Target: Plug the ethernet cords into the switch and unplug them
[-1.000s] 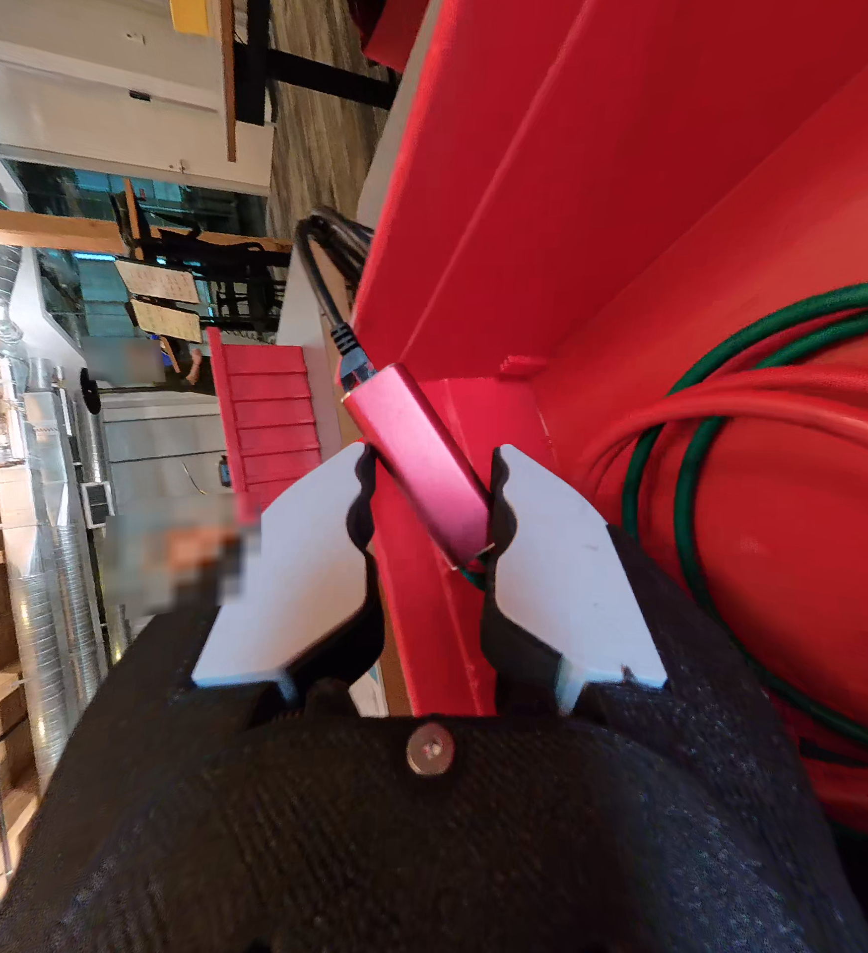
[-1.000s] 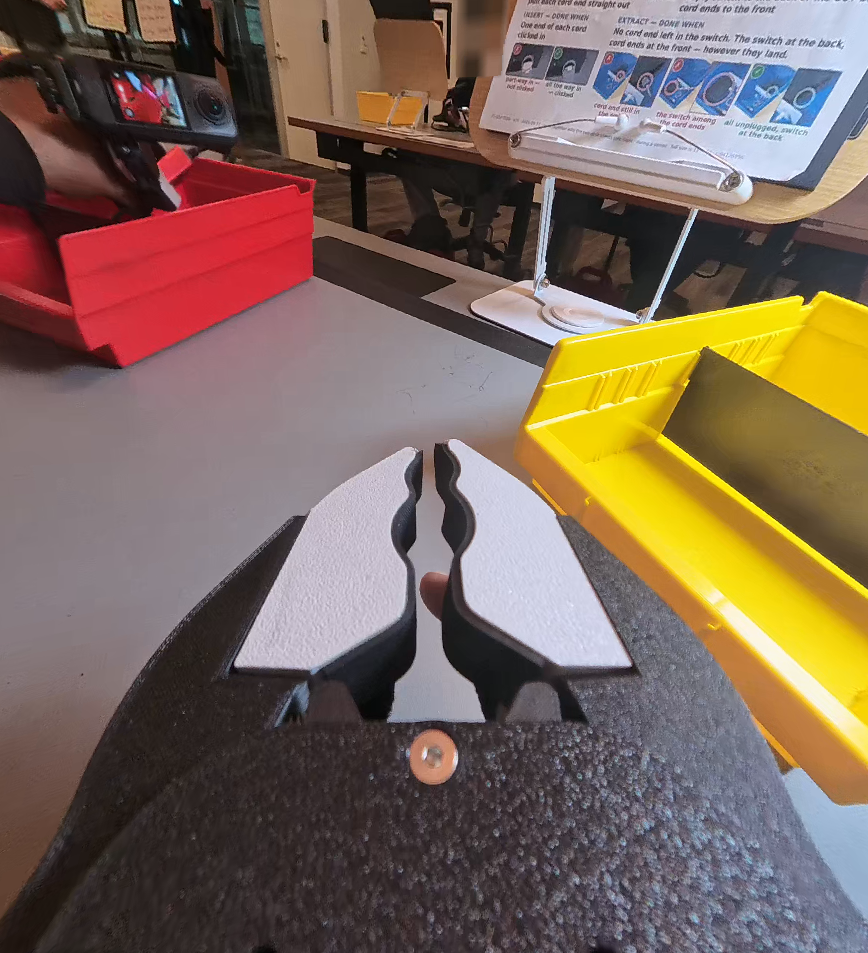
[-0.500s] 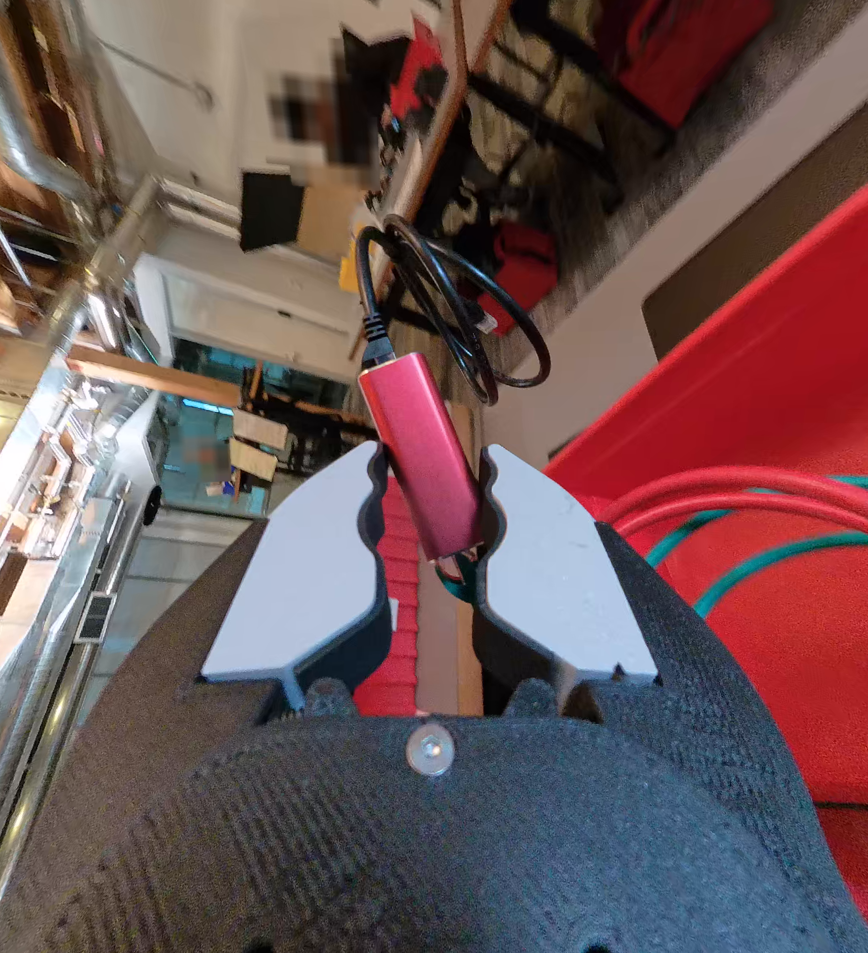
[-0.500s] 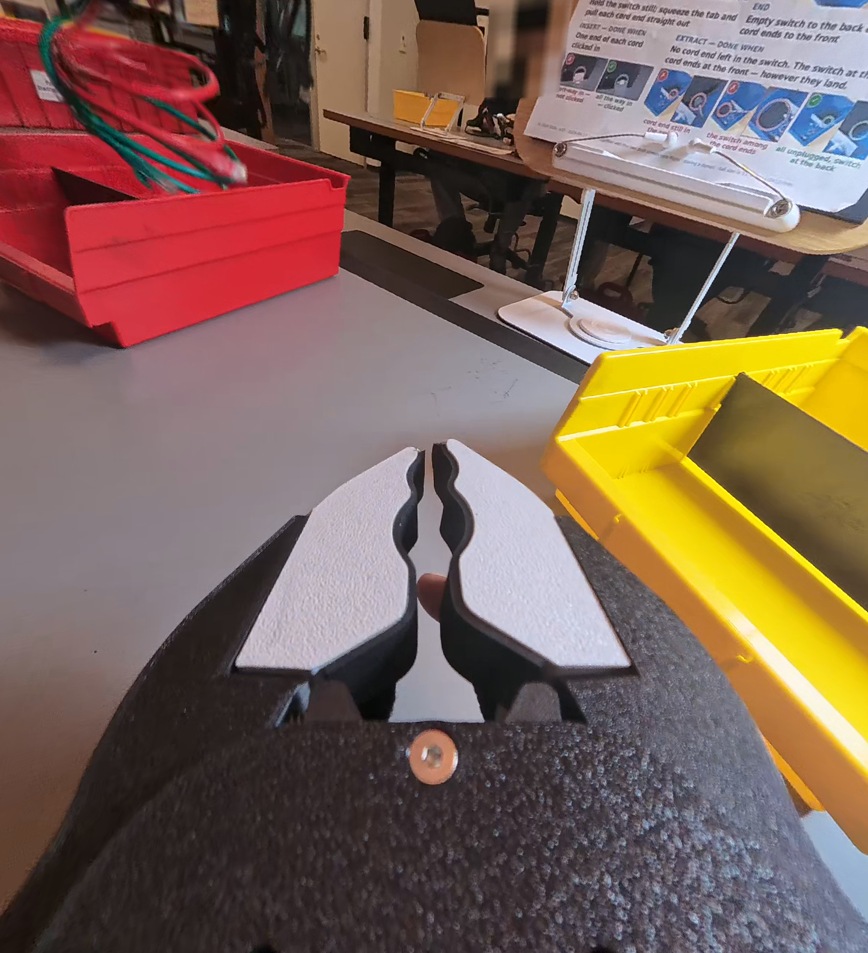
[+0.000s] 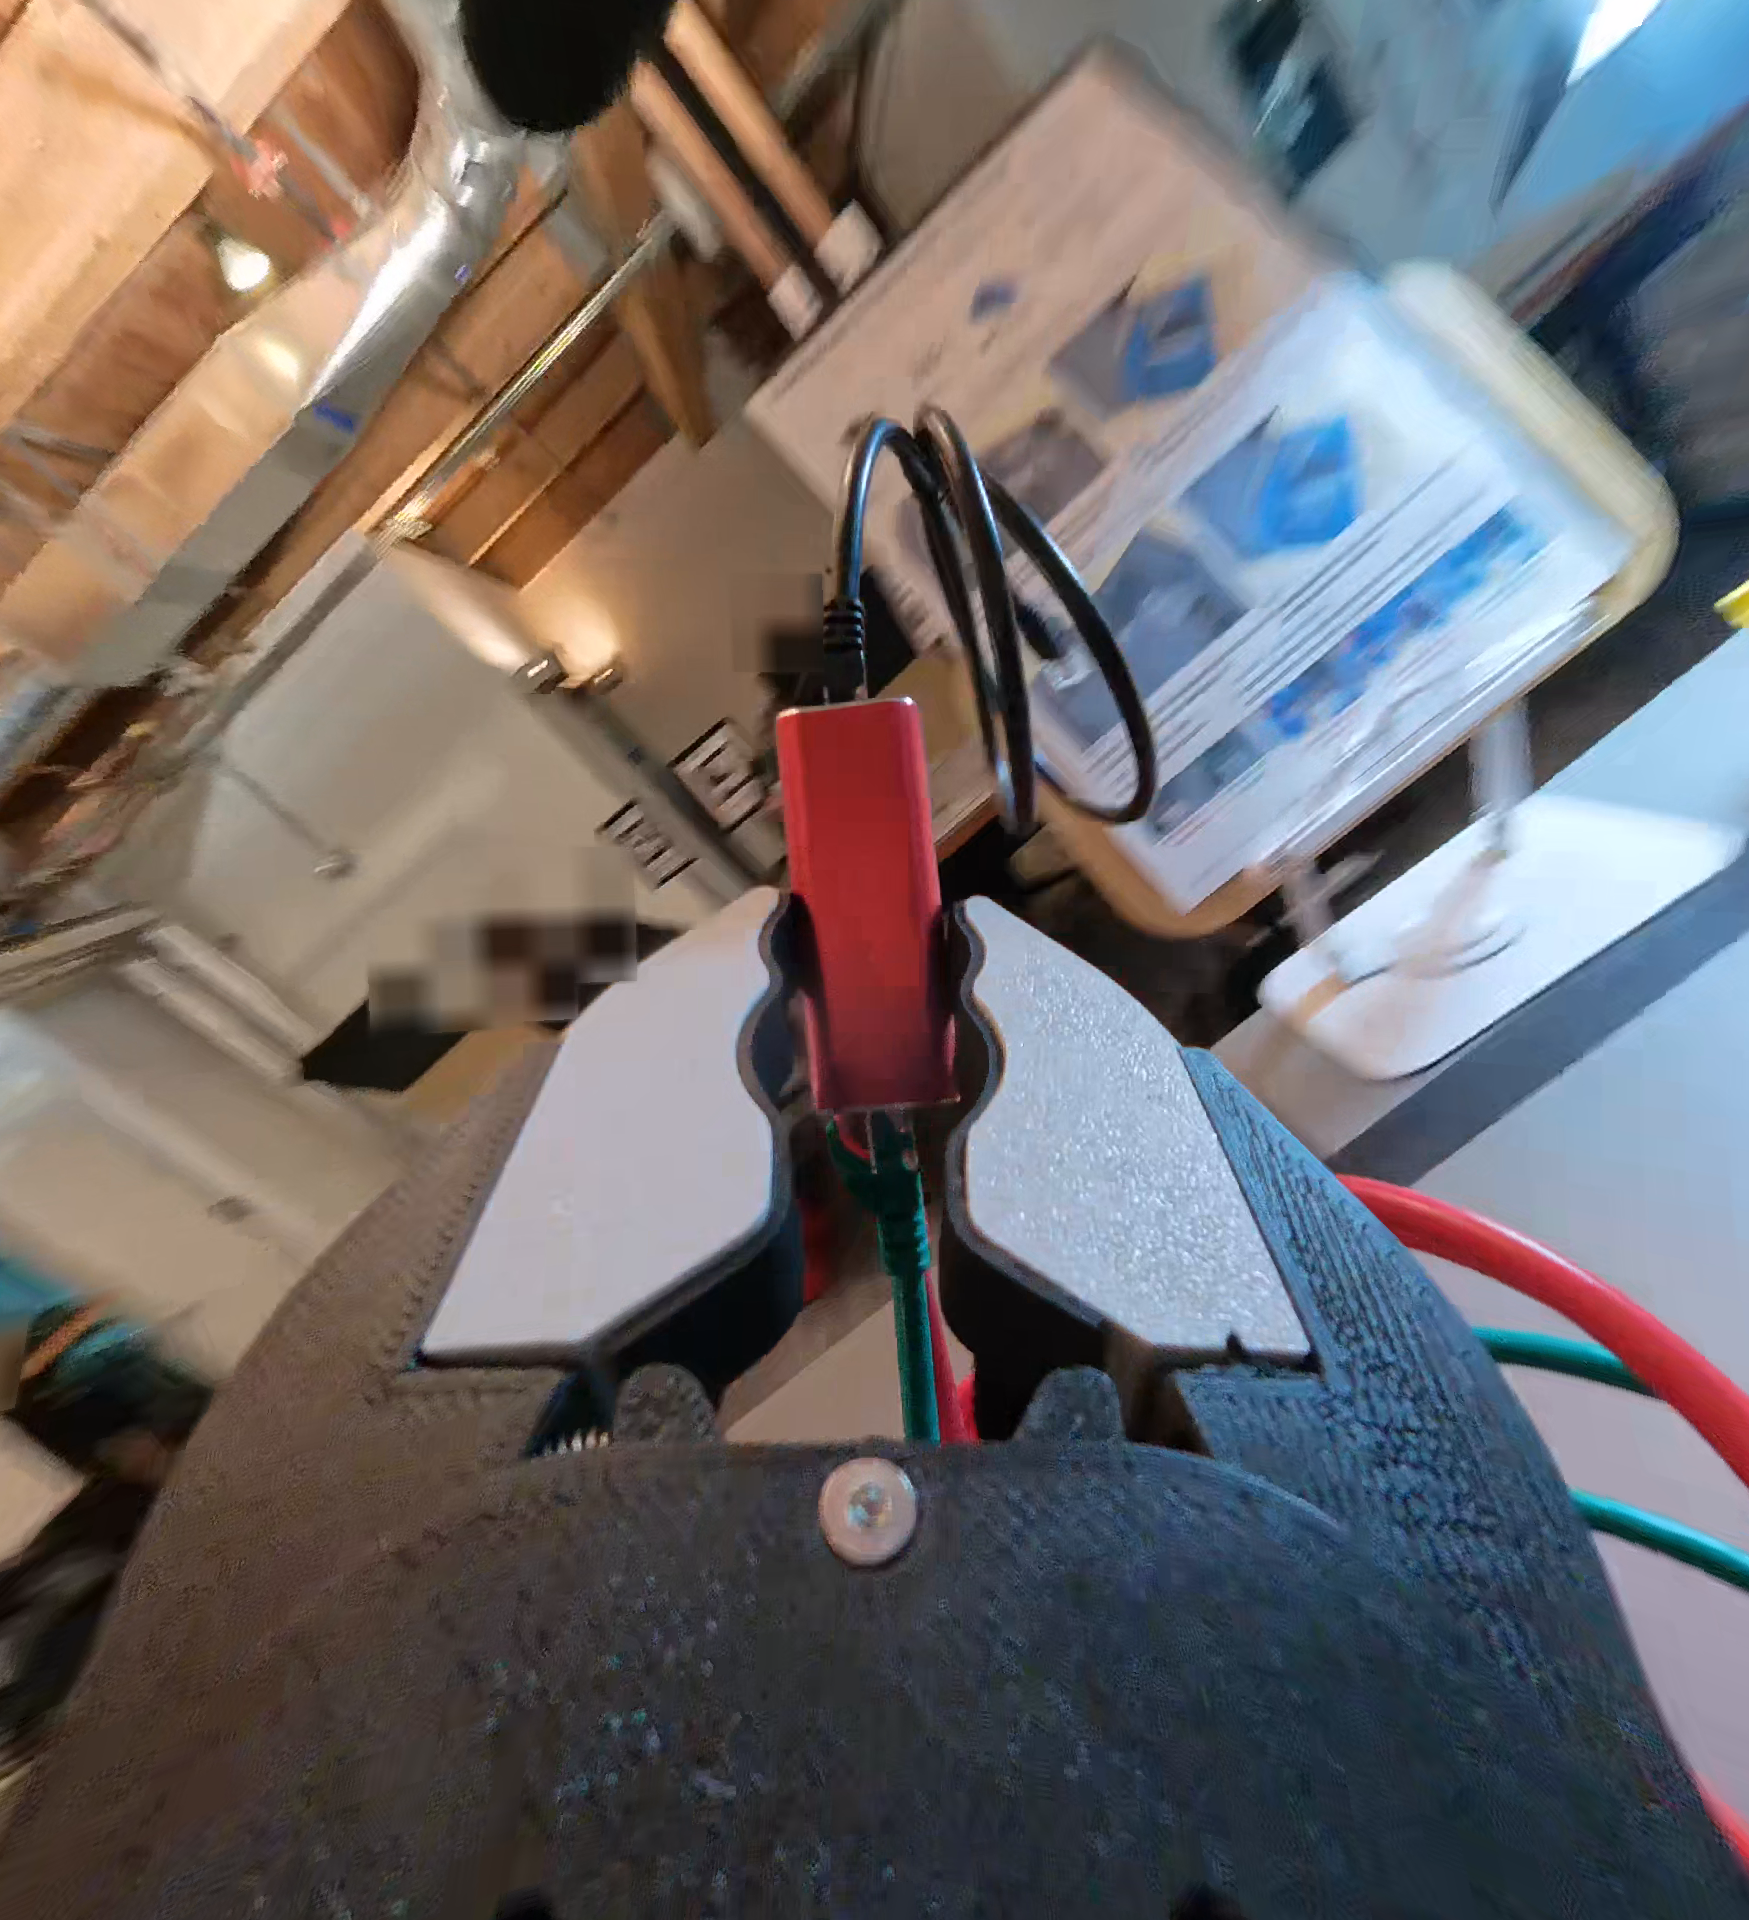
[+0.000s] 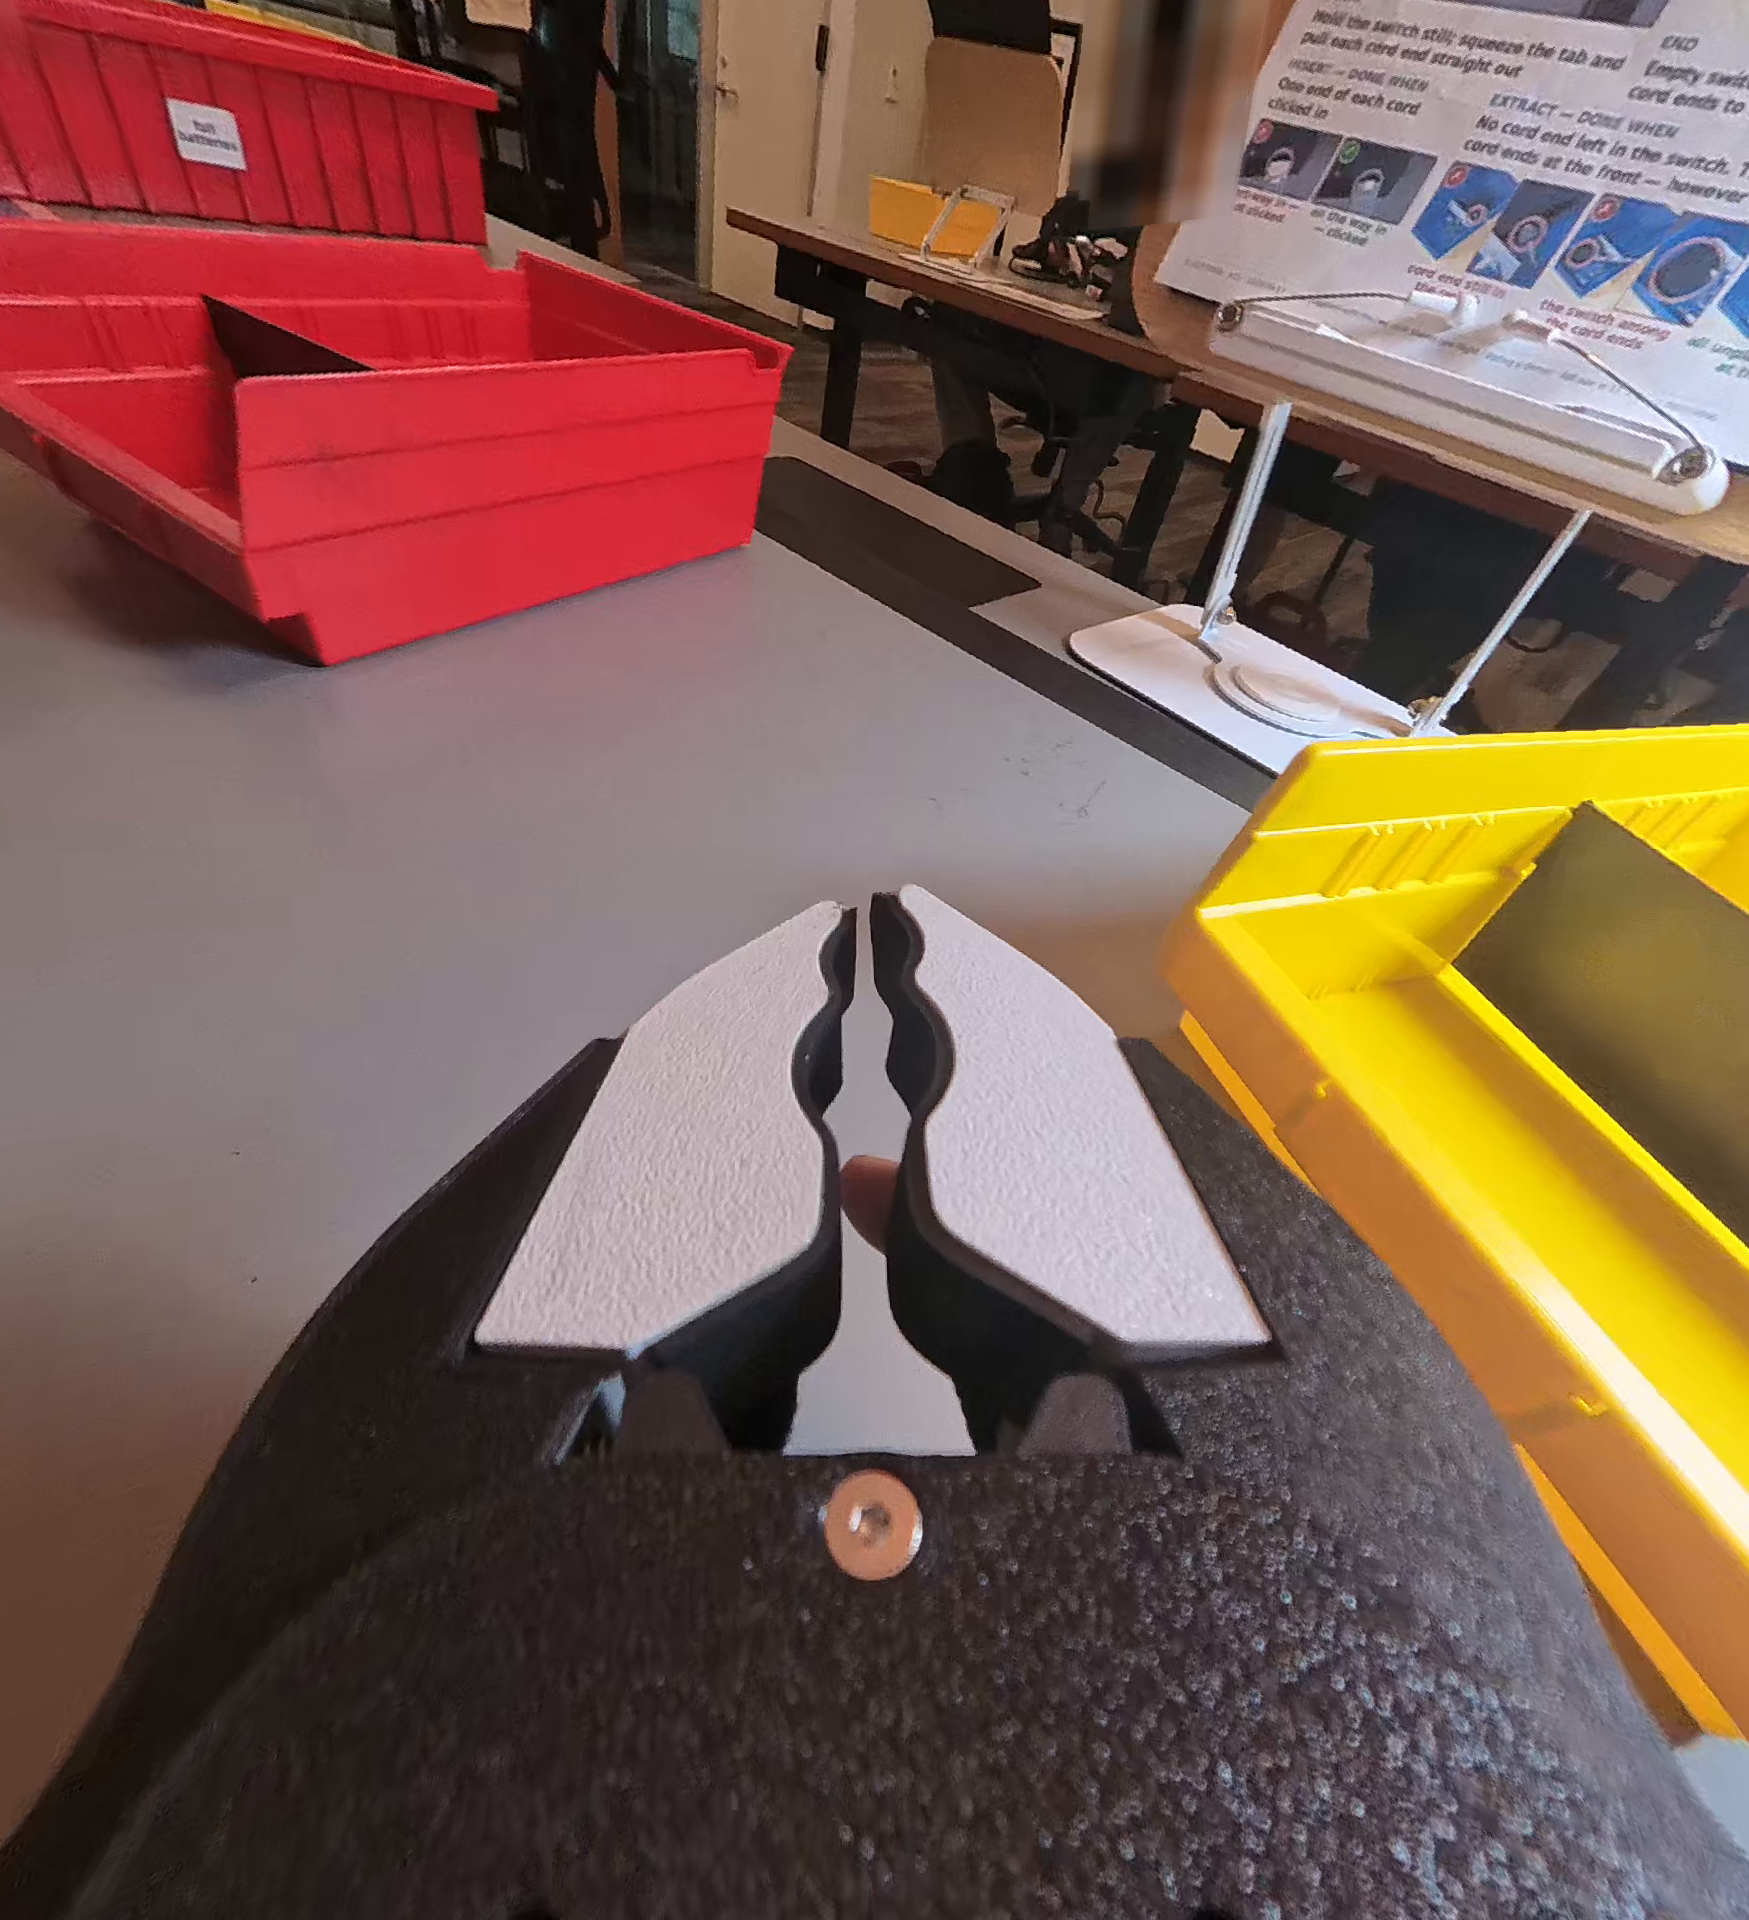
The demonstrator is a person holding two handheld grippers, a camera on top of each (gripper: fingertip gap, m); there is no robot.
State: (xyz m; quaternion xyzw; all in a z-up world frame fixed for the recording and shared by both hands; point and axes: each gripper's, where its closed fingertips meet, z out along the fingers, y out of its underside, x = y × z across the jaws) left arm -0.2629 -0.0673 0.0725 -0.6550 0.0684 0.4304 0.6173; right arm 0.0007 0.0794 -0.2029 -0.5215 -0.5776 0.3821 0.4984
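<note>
My left gripper (image 5: 868, 914) is shut on a small red metal switch (image 5: 865, 914) and holds it up in the air. A looped black cable (image 5: 1015, 665) comes out of the switch's far end. A green ethernet cord (image 5: 906, 1278) and a red cord (image 5: 1597, 1351) run from its near end, between my fingers and off to the right. My right gripper (image 6: 863, 904) is shut and empty, low over the grey table (image 6: 434, 883). The switch and the cords do not show in the right wrist view.
A red bin (image 6: 496, 468) with a black divider sits at the back left, a second red bin (image 6: 70, 125) behind it. A yellow bin (image 6: 1535, 1091) with a black divider lies close on the right. A white stand (image 6: 1265, 686) holds an instruction sheet (image 6: 1576, 187). The gap from one gripper's tips to the other's is roughly 40 cm.
My left gripper has lifted the switch and its cords out of the red bin and swung up and right; the bin now stands without cords. My right gripper has stayed shut, drifting slightly.
</note>
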